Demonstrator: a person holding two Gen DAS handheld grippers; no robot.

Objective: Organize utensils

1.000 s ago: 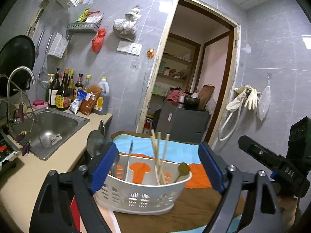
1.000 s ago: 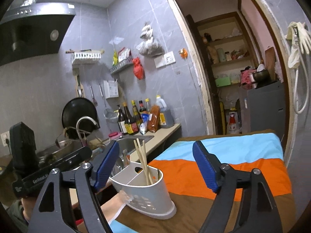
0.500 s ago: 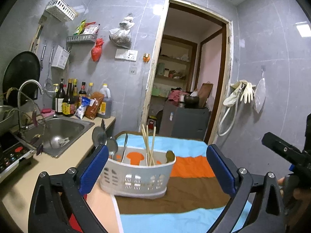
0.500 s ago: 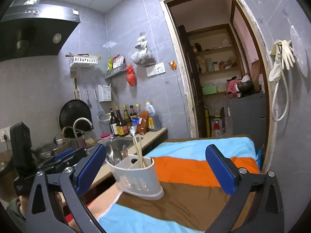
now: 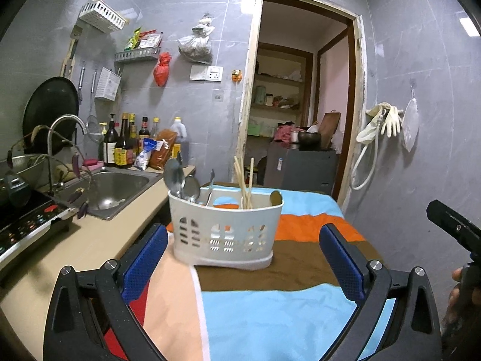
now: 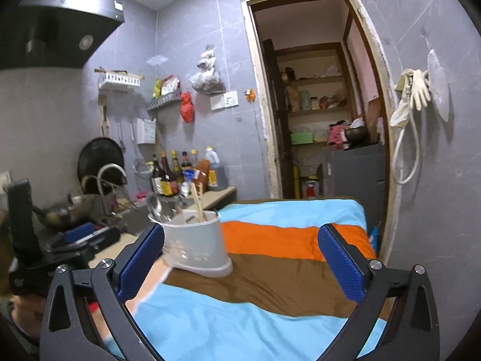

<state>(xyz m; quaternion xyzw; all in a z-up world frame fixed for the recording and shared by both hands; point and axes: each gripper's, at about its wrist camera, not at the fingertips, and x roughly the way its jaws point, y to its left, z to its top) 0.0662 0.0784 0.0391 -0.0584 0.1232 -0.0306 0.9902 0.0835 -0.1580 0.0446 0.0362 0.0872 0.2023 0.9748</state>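
A white slotted utensil basket point(image 5: 225, 232) stands upright on the striped cloth point(image 5: 270, 310). Metal spoons point(image 5: 174, 177) lean out of its left end, wooden chopsticks point(image 5: 245, 182) stand in the middle, and a small spoon bowl point(image 5: 275, 198) shows at the right. My left gripper point(image 5: 240, 263) is open, its blue pads well short of the basket with nothing between them. In the right wrist view the same basket point(image 6: 197, 245) sits ahead to the left. My right gripper point(image 6: 240, 263) is open and empty, its left pad point(image 6: 141, 260) close beside the basket.
A beige counter point(image 5: 75, 246) with a steel sink point(image 5: 111, 188), tap, induction hob point(image 5: 24, 222) and sauce bottles point(image 5: 126, 144) runs along the left. A doorway point(image 5: 300, 105) opens behind the table. A grey cabinet point(image 6: 357, 180) stands at the table's far end.
Both grippers have drawn back from the basket, which now looks smaller and farther off. Their jaws have spread wider. The basket stays in place on the cloth.
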